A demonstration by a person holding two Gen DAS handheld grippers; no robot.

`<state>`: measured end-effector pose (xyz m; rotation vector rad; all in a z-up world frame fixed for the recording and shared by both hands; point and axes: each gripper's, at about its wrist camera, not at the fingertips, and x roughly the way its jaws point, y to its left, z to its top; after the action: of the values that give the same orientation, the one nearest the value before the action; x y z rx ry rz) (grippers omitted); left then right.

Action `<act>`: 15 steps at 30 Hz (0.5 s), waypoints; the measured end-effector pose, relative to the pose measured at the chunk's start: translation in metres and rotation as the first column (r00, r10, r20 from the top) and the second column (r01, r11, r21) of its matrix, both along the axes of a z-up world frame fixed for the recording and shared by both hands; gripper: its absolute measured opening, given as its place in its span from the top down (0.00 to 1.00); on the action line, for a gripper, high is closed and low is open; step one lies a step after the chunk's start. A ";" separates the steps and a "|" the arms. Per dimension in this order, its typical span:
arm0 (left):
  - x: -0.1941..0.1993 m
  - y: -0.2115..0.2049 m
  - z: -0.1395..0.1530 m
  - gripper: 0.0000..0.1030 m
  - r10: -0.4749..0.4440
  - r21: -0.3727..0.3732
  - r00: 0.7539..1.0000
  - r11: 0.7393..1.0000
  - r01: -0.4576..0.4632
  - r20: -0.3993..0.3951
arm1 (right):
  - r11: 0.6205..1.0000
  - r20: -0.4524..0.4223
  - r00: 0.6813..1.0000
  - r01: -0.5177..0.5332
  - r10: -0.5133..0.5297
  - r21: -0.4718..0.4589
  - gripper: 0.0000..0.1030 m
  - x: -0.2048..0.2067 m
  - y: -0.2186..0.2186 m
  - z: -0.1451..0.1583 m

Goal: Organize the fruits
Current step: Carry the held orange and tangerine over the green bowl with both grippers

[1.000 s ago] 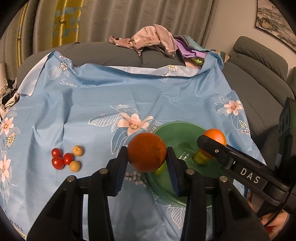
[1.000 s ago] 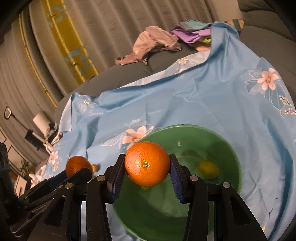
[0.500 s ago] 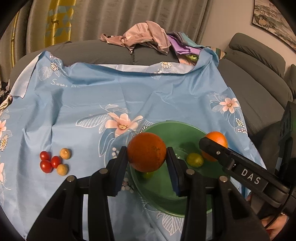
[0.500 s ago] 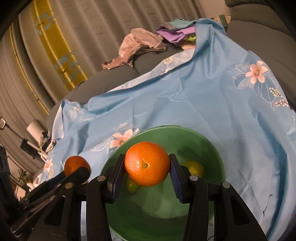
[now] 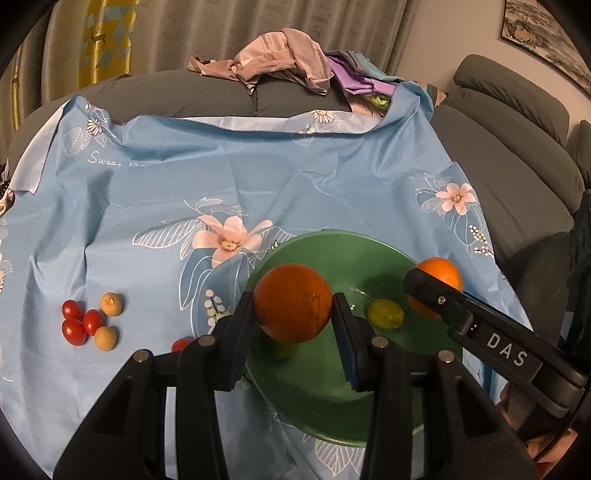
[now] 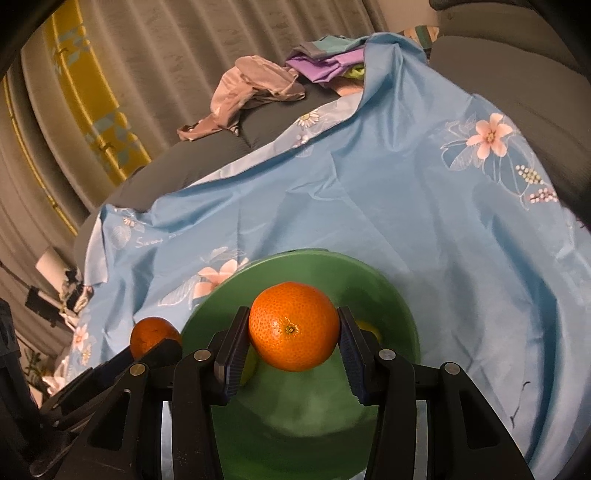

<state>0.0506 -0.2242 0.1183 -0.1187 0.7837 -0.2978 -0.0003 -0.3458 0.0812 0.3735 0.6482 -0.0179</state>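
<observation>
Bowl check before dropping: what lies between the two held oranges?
In the left wrist view, a yellow-green fruit on the green bowl floor.

1. Grey pleated curtains [image 5: 229,29] hang across the back of the room, from the left edge to the corner.
2. A yellow panel with pale blue geometric shapes [image 5: 107,40] hangs among the curtain folds at upper left.
3. A dark grey sofa [image 5: 517,155] runs along the back and bends down the right side, with thick padded cushions.
4. A light blue floral cloth [image 5: 258,177] is spread over the seat, its far edge lying against the backrest.
5. Crumpled clothes [image 5: 280,55], beige and purple, are piled on the backrest.
6. A framed landscape picture [image 5: 543,37] hangs on the pale wall at upper right.
7. The light is dim and warm.
</observation>
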 end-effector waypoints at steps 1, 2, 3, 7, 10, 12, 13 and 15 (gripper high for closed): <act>0.001 0.000 -0.001 0.60 -0.001 0.000 1.000 1.000 0.001 -0.002 | 1.000 -0.003 1.000 0.002 -0.002 0.003 0.53 0.000 -0.001 -0.001; 0.002 -0.002 -0.001 0.60 -0.003 0.001 1.000 1.000 0.003 -0.004 | 1.000 -0.006 1.000 0.006 -0.006 0.003 0.53 0.001 -0.002 -0.001; 0.002 -0.002 -0.002 0.60 -0.006 0.001 1.000 1.000 0.006 -0.006 | 1.000 -0.012 1.000 0.013 -0.013 0.001 0.53 0.001 -0.003 -0.002; 0.006 -0.008 -0.007 0.60 -0.020 0.001 1.000 1.000 0.020 -0.020 | 0.999 -0.030 0.999 0.044 -0.044 -0.016 0.53 0.003 -0.007 -0.005; 0.007 -0.010 -0.008 0.60 -0.026 0.003 0.999 1.000 0.026 -0.026 | 0.998 -0.032 0.998 0.059 -0.060 -0.028 0.53 0.002 -0.009 -0.006; 0.008 -0.012 -0.010 0.60 -0.030 0.003 0.999 1.000 0.030 -0.028 | 0.998 -0.035 0.997 0.061 -0.062 -0.031 0.53 0.003 -0.009 -0.006; 0.008 -0.013 -0.010 0.60 -0.033 0.003 0.999 0.999 0.033 -0.031 | 0.998 -0.036 0.998 0.059 -0.060 -0.027 0.53 0.003 -0.009 -0.006; 0.009 -0.014 -0.011 0.60 -0.037 0.005 0.999 0.999 0.037 -0.034 | 0.998 -0.038 0.997 0.059 -0.060 -0.029 0.53 0.004 -0.009 -0.007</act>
<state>0.0600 -0.2380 0.1073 -0.1045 0.8210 -0.3297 0.0033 -0.3545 0.0745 0.3659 0.6744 -0.0908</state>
